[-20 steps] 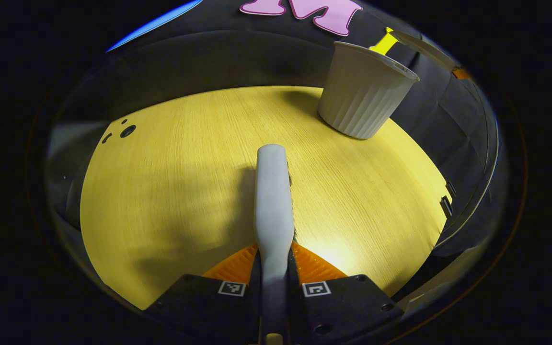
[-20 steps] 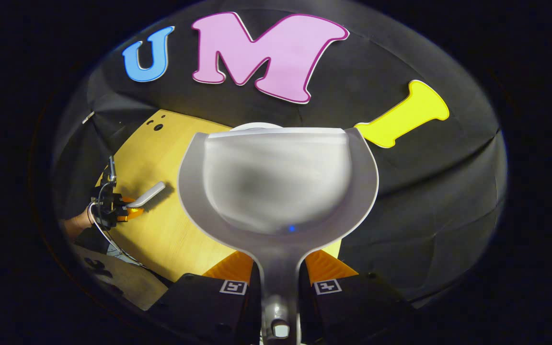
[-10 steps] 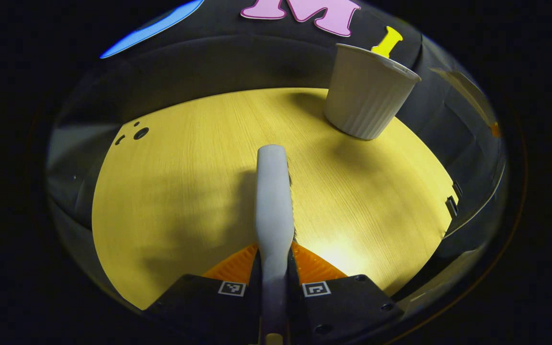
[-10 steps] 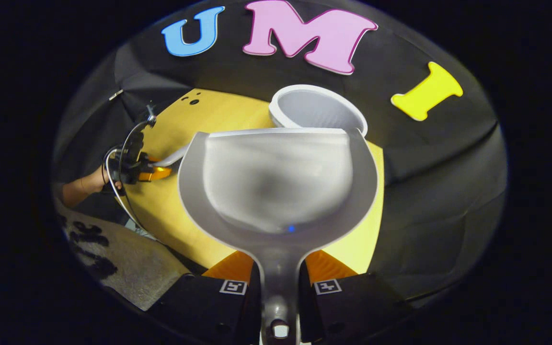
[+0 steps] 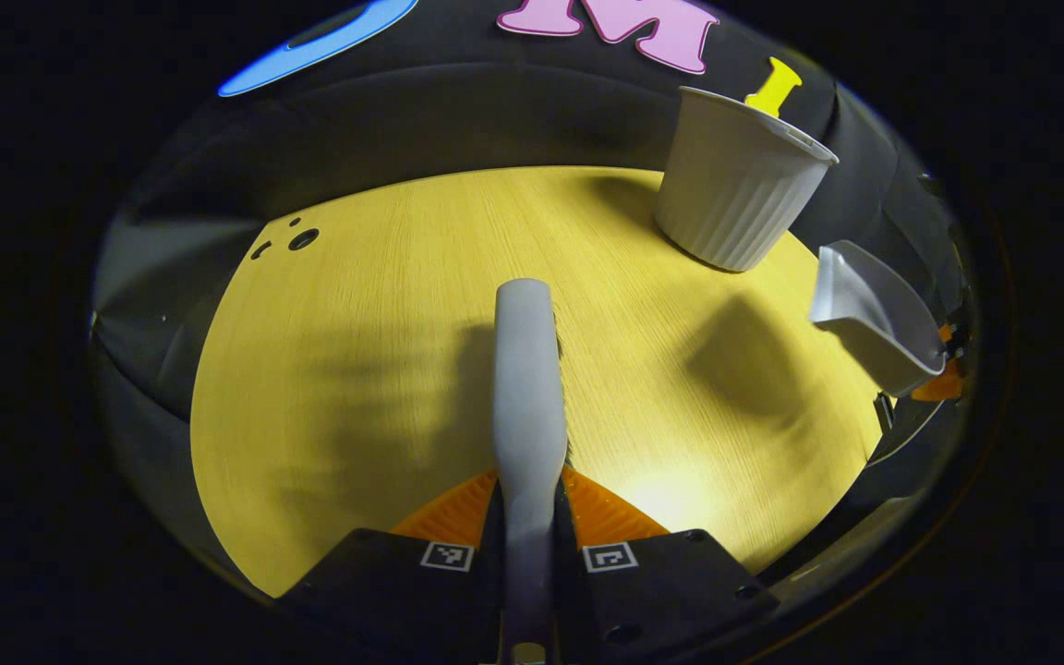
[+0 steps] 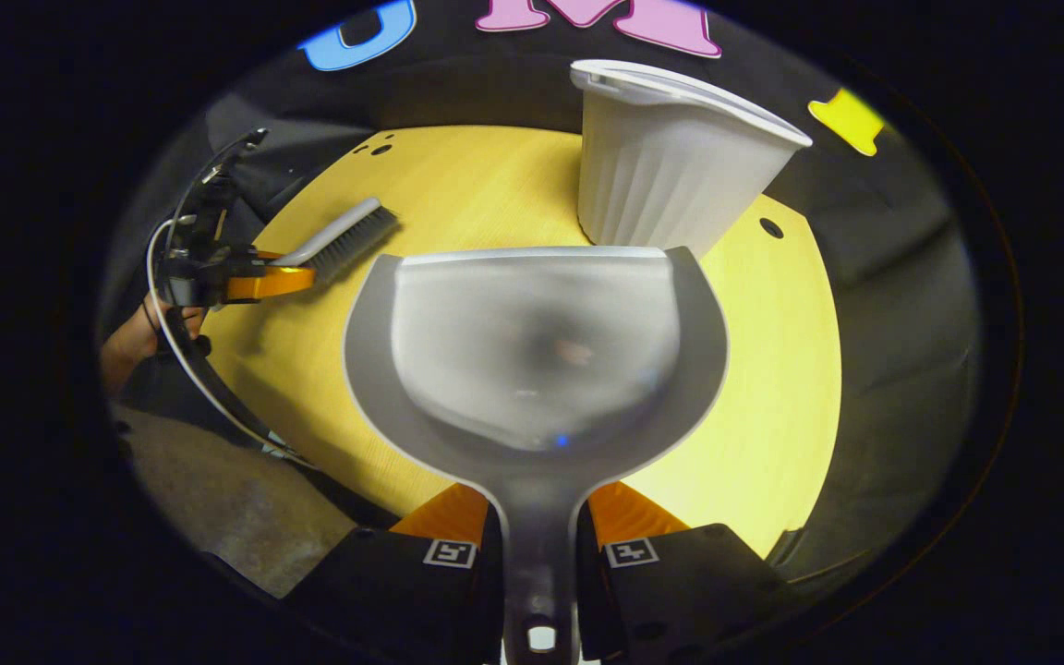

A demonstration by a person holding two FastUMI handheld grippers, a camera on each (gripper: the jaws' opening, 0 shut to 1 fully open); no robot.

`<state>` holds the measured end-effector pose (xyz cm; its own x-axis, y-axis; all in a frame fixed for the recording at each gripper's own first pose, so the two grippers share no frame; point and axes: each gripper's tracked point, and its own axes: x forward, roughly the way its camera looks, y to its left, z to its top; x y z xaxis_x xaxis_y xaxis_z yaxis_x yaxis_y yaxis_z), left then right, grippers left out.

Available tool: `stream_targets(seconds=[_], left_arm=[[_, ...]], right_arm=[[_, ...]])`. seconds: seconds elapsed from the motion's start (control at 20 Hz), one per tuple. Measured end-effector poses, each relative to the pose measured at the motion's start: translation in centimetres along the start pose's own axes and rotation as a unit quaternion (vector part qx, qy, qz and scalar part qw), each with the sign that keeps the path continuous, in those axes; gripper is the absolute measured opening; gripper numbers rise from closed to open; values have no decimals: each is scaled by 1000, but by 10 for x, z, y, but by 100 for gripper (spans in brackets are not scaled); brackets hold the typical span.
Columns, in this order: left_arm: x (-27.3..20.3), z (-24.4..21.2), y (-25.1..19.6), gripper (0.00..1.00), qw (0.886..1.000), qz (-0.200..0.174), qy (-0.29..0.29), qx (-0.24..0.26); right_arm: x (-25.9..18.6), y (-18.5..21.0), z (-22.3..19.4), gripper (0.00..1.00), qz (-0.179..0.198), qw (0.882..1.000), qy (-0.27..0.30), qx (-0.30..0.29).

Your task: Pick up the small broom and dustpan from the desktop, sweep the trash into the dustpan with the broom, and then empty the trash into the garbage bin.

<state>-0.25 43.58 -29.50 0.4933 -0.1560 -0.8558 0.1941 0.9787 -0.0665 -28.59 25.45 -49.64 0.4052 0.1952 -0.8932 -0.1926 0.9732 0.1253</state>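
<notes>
The left tongs are clamped on the handle of the small broom, which runs straight ahead from between them, raised above the worktop. In the right gripper view its bristles hang from the far end of the head, clear of the wood. The right tongs are clenched on the neck of the dustpan, whose scoop spreads out directly ahead of them, with its open lip farthest from the grip. Little or nothing can be made out in the pan; a faint smudge near its middle cannot be identified.

Just beyond the lip of the pan, and slightly to the right of it, stands the garbage bin, a ribbed, tapered tub set upright on the worktop. From the left tongs, the bin lies ahead and to the right.

Both tools are judged light and stiff, of smooth moulded plastic, so a hold on the narrow handle is thought adequate, though some twisting is to be expected if the scoop is tipped sharply. The bin is judged light enough to be nudged or toppled by a knock on its rim.
</notes>
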Motion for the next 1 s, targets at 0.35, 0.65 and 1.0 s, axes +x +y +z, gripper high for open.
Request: stream_targets(seconds=[0.35, 0.65, 1.0], left_arm=[[11, -2, 6, 28, 1000, 20, 10, 1], [21, -3, 18, 31, 998, 54, 20, -8], [22, -1, 17, 30, 998, 64, 23, -4]], right_arm=[[62, -2, 3, 36, -3, 1000, -6, 26], [85, -2, -7, 36, -21, 1000, 9, 19], [97, -2, -16, 36, -15, 999, 18, 33]])
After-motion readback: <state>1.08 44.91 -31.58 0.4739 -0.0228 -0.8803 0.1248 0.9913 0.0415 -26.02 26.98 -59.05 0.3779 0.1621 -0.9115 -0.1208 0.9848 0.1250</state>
